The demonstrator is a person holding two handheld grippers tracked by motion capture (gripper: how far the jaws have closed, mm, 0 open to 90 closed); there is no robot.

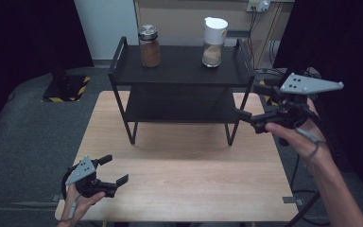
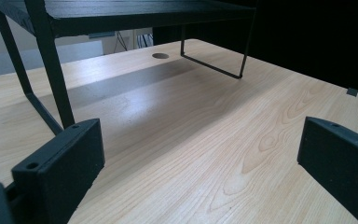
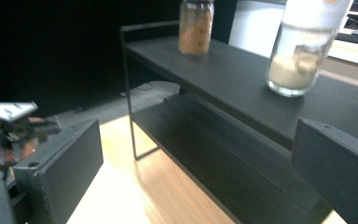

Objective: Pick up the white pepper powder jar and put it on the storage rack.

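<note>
1. You are holding the right tongs at the right of the frame, just beside the black shelf rack, jaws spread and empty, pointing left toward its lower shelf.
2. The white-lidded jar is standing upright at the upper middle, on the top shelf above and beyond those tongs; the brown jar is sitting to its left.
3. Your right hand is the nearer 1, probably.
4. You are resting the left tongs at the lower left, low over the surface, spread, gripping nothing.
</note>
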